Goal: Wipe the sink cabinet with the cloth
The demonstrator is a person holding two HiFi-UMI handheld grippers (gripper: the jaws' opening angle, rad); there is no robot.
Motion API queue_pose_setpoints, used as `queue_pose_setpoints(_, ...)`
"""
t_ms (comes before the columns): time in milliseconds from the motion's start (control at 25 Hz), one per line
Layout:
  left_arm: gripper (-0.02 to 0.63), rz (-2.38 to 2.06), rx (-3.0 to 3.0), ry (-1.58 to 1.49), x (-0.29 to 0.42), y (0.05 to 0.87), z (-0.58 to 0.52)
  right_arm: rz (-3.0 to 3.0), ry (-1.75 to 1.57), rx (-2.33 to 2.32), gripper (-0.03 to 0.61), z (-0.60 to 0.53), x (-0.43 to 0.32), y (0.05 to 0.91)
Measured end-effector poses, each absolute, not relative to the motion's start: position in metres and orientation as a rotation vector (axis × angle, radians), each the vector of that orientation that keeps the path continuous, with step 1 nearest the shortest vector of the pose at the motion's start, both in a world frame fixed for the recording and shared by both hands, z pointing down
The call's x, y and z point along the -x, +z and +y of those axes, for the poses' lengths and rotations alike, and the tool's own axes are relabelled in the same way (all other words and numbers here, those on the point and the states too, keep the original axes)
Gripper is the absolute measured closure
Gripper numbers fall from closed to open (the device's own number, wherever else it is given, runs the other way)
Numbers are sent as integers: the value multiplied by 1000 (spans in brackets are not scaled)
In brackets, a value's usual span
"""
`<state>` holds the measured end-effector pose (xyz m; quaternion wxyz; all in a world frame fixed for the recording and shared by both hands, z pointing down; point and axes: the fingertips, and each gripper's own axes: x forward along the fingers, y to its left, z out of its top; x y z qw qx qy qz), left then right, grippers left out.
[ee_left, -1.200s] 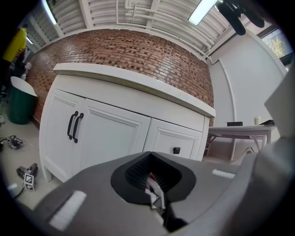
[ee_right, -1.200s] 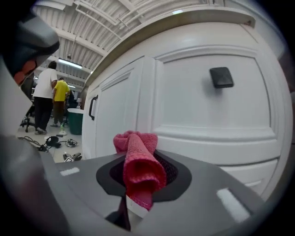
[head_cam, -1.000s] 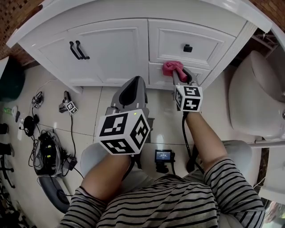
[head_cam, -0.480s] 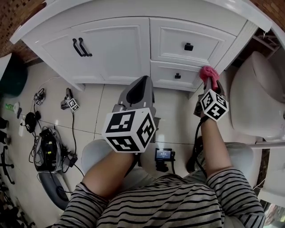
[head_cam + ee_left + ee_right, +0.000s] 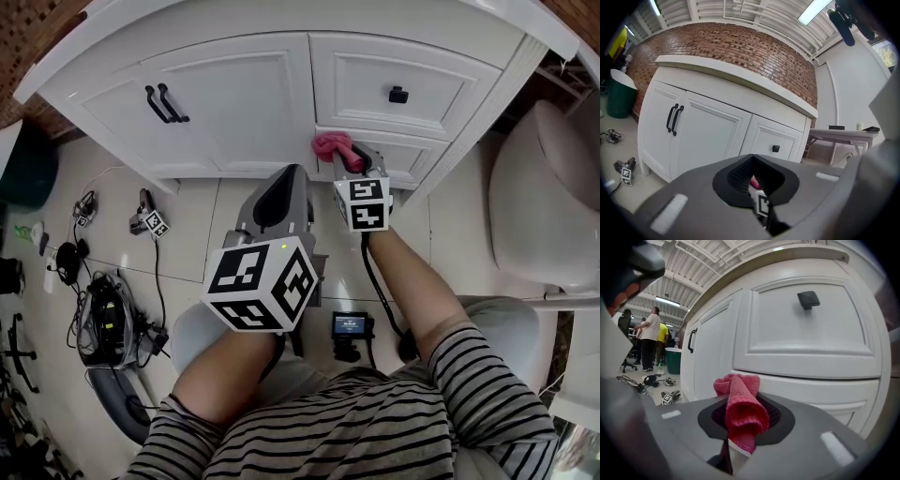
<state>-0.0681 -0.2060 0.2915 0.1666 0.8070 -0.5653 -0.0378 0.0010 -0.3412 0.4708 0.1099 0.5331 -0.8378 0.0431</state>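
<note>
Right gripper [image 5: 352, 161]: jaws clamped on the cloth [image 5: 740, 408] — wad juts forward toward the lower drawer [image 5: 811, 392] of the sink cabinet [image 5: 234, 103].
Left gripper [image 5: 281, 183]: jaws together, empty — farther off.

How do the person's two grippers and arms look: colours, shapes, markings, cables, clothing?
The left gripper and right gripper have grey, rounded bodies with a dark hollow around the jaws. The left cube and right cube are white with black square markers. A black cable leaves the right gripper. The person wears a shirt with dark and pale stripes; its sleeves end near the elbows.
</note>
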Motion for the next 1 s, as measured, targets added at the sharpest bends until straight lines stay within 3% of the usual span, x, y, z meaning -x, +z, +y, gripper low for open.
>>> queue_pose_setpoints(600,614,-1550,-2284,-131,60,291,-205,-1983,475,-2292,491,-303,-263,489)
queue_pose_setpoints(720,614,-1531,-2296,-167,58,283,-202,-2134,481,-2224,492,-298,-218,488)
queue_pose_setpoints(1000,614,-1529,-2281,-187,66,278,-201,-2484,393,-1556,492,-313,-9,550)
